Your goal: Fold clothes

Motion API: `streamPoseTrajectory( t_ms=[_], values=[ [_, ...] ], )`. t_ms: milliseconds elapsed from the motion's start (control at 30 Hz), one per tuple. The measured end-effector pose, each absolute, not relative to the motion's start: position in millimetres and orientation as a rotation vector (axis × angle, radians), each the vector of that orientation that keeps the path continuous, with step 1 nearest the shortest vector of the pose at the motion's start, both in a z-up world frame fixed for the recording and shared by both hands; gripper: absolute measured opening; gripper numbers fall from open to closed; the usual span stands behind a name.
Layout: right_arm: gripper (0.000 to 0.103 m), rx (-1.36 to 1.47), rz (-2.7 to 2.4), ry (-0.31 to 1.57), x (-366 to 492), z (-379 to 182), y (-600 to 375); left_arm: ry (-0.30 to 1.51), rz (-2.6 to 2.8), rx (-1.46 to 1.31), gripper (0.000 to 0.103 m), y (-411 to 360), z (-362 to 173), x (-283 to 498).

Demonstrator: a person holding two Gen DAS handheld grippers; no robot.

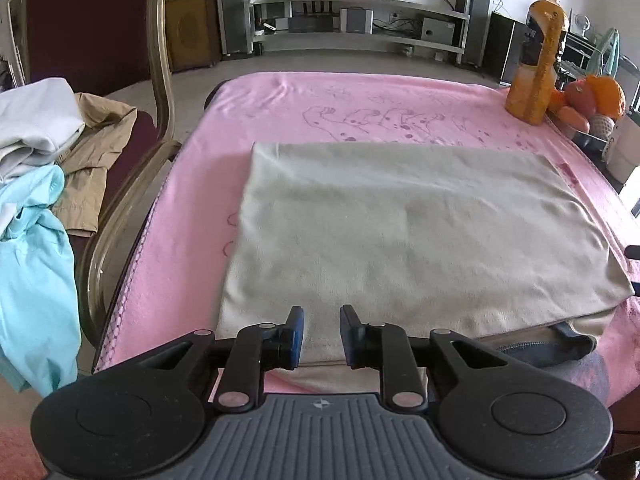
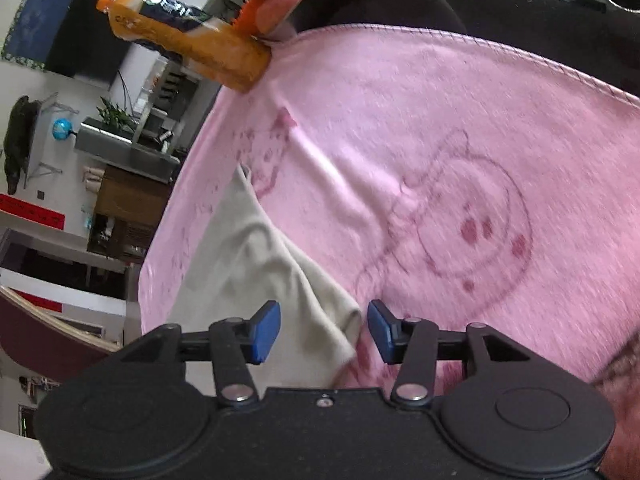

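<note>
On the pink printed blanket [image 1: 280,96], the folded pale grey-green cloth garment [image 1: 400,232] lies flat for the next fold. The left gripper [image 1: 321,334] hovers parted at its near edge; the right gripper [image 2: 324,330], wide apart, straddles a corner, likely to pinch it.

Folded beige garment [image 1: 408,232]: pale grey-beige cloth lying flat as a roughly rectangular panel with smooth top surface and faint creases, resting on the pink blanket [image 1: 280,104]. Its near edge lies just beyond the left wrist camera's fingers; its far edge runs straight across the blanket. In the right wrist view, 1 corner of the garment [image 2: 256,264] is rumpled, with soft folds, touching the blanket.
</note>
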State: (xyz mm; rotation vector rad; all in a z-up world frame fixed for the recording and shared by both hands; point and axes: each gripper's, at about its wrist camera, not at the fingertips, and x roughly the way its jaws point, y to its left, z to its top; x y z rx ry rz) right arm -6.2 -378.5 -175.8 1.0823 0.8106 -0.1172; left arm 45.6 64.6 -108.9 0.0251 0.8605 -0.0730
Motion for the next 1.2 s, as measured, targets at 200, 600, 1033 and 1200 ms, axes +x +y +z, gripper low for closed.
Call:
streamPoseTrajectory(
  t_ms=[200,600,1033,1200],
  values=[
    [0.043,1.227,-0.069,0.777,2,-191,-383,0.869,-0.071,0.002,0.021,67,-108,47],
    [0.041,1.205,-0.047,0.753,10,-192,-356,0.881,-0.024,-0.049,0.021,76,-111,54],
    [0.008,0.788,-0.229,0.754,16,-152,-315,1.001,0.139,0.199,0.020,82,-130,81],
    [0.007,0.601,-0.254,0.740,20,-119,-289,1.028,0.070,0.201,0.020,87,-116,75]
  ],
)
